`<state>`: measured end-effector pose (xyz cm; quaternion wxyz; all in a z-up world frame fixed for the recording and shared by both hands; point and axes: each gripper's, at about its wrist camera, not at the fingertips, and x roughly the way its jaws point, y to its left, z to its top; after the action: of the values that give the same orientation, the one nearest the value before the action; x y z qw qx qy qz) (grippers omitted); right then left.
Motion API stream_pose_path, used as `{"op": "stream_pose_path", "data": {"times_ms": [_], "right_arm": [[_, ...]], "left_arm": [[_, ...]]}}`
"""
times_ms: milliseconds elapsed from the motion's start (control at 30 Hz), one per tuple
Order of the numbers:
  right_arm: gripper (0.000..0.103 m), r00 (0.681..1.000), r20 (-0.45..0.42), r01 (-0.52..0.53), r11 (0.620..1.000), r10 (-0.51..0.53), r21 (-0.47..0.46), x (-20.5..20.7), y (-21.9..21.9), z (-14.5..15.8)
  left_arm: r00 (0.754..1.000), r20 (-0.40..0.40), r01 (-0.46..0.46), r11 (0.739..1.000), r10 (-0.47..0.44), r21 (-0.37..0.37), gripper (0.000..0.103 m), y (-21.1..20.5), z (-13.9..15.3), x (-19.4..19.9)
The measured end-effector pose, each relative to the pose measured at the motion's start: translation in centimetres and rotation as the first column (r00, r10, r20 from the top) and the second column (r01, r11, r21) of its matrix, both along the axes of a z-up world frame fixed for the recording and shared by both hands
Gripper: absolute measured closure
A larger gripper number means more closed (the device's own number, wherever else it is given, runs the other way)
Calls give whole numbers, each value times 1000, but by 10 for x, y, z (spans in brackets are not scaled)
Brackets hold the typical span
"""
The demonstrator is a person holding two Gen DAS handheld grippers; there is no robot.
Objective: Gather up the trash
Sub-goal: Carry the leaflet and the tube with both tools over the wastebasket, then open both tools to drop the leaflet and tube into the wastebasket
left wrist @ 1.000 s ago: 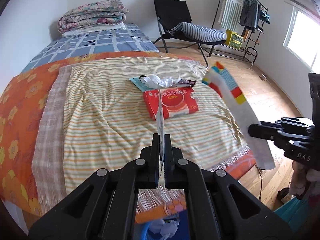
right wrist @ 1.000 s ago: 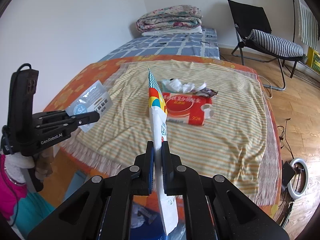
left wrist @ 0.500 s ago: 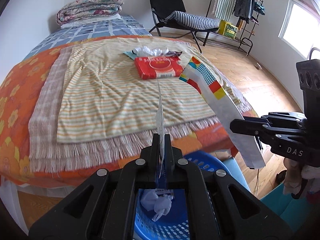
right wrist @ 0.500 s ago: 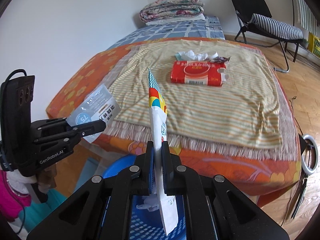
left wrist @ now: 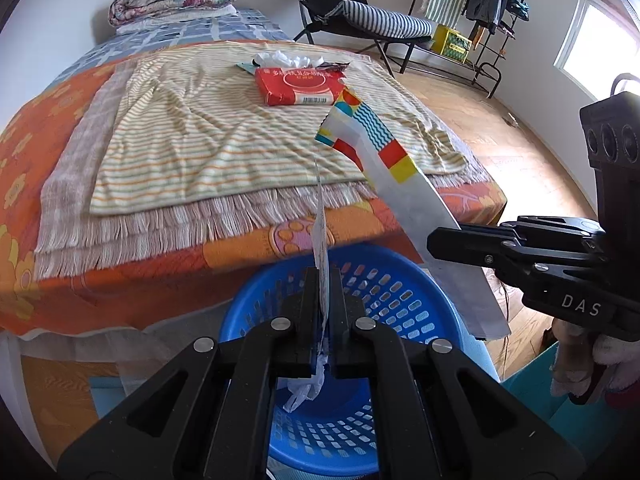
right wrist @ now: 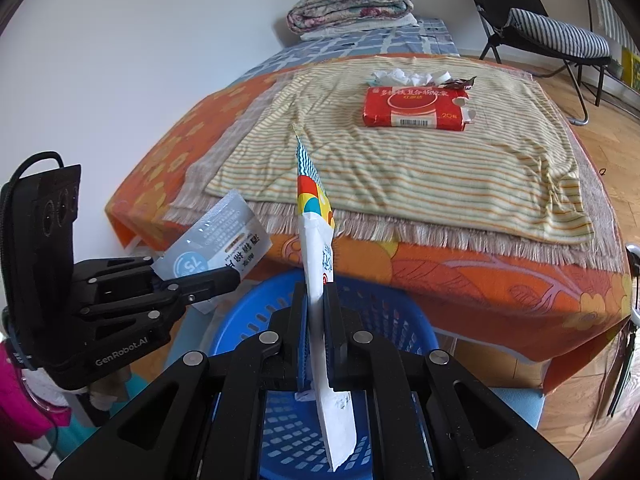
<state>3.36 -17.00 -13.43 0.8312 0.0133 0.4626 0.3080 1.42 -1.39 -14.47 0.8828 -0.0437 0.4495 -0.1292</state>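
My left gripper (left wrist: pixel 325 280) is shut on a flat silvery wipe packet (left wrist: pixel 321 216), seen edge-on; it also shows in the right wrist view (right wrist: pixel 214 246). My right gripper (right wrist: pixel 316 300) is shut on a long white wrapper with colourful print (right wrist: pixel 316 236), also seen in the left wrist view (left wrist: pixel 384 168). Both grippers hang over a blue perforated basket (left wrist: pixel 400 304) on the floor at the foot of the bed; the basket also shows in the right wrist view (right wrist: pixel 256 308). White crumpled trash (left wrist: pixel 304 388) lies inside it.
On the striped blanket (left wrist: pixel 192 140) lie a red tissue pack (left wrist: pixel 300 86), crumpled white tissue (left wrist: pixel 288 58) and a dark wrapper (right wrist: pixel 460 82). A black chair (left wrist: pixel 360 20) and a clothes rack (left wrist: pixel 480 12) stand on the wooden floor to the right.
Both grippers have pulled back from over the bed and dropped lower, still holding their wrappers. The blue basket has come into view beneath them.
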Motion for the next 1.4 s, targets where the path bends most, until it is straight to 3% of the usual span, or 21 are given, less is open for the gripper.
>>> {"op": "stream_pose_path", "data": {"times_ms": [633, 767, 833, 900, 1100, 1133, 1200, 1400], "right_arm": [[96, 999, -48, -5, 1000, 5, -2, -10, -2, -20], [85, 998, -63, 2, 1000, -3, -18, -9, -1, -24], [59, 998, -64, 8, 1000, -9, -26, -8, -2, -25], [49, 998, -54, 15, 1000, -16, -28, -9, -2, -24], [49, 998, -55, 27, 999, -29, -44, -6, -2, -26], [48, 998, -57, 31, 998, -34, -46, -5, -3, -26], [46, 997, -60, 40, 998, -43, -51, -3, -4, -28], [37, 995, -65, 69, 996, -72, -55, 2, -9, -29]], "left_arm": [[999, -37, 24, 999, -23, 43, 100, -12, -16, -10], [999, -36, 11, 999, -9, 44, 61, -10, -17, -10], [1000, -30, 4, 999, -3, 43, 60, -9, -16, -10], [999, -32, -3, 999, 4, 40, 60, -8, -16, -9], [999, -49, -11, 999, 13, 39, 59, -6, -19, -6], [999, -50, -11, 999, 13, 40, 56, -6, -19, -6], [999, -46, -14, 999, 16, 39, 40, -6, -19, -6], [998, -59, -23, 999, 25, 31, 32, -4, -22, -1]]}}
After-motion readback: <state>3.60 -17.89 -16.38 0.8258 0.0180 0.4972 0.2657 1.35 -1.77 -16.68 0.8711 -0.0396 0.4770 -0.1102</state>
